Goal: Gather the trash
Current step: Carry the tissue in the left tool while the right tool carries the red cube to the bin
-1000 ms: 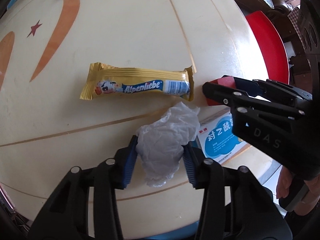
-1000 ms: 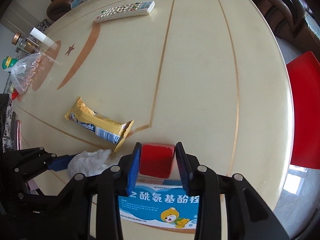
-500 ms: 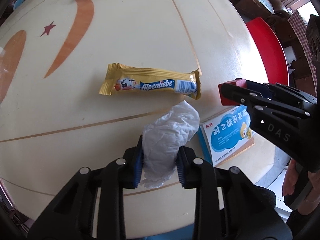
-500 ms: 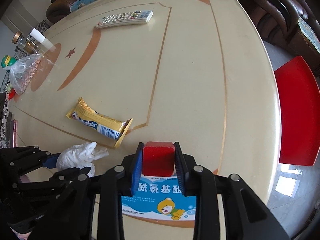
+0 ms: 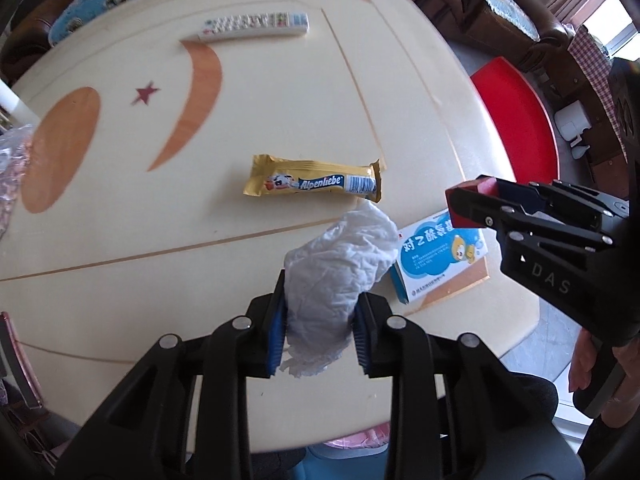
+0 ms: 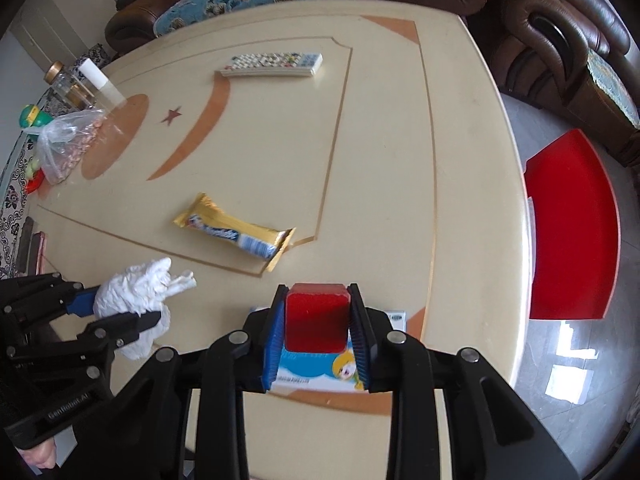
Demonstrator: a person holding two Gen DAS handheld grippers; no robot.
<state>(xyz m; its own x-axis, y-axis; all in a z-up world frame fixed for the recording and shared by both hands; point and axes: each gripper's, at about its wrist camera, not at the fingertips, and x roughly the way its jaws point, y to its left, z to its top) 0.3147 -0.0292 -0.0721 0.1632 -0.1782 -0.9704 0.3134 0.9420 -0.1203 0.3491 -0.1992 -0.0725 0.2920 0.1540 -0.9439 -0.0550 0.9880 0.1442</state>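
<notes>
A crumpled white tissue [image 5: 340, 268] is pinched between the blue pads of my left gripper [image 5: 320, 316], which is shut on it and holds it off the cream table [image 5: 280, 100]. My right gripper [image 6: 316, 320] is shut on a small red box [image 6: 316, 316], also raised. From the right wrist view the tissue [image 6: 136, 292] and left gripper [image 6: 120, 312] appear at lower left. A gold Alpenliebe candy wrapper [image 5: 316, 184] lies flat on the table beyond both grippers. A blue-and-white medicine box [image 5: 436, 256] lies under the right gripper [image 5: 472, 204], near the table's edge.
A white remote [image 6: 276, 64] lies at the far side. At the left edge are a clear bag of nuts [image 6: 68, 140], a glass jar [image 6: 64, 80] and a green toy [image 6: 34, 118]. A red stool [image 6: 572, 228] stands off the right edge, brown sofas behind.
The left pads closed in on the tissue and lifted it. Both grippers rose from the table with the tissue and the red box; the medicine box stayed down.
</notes>
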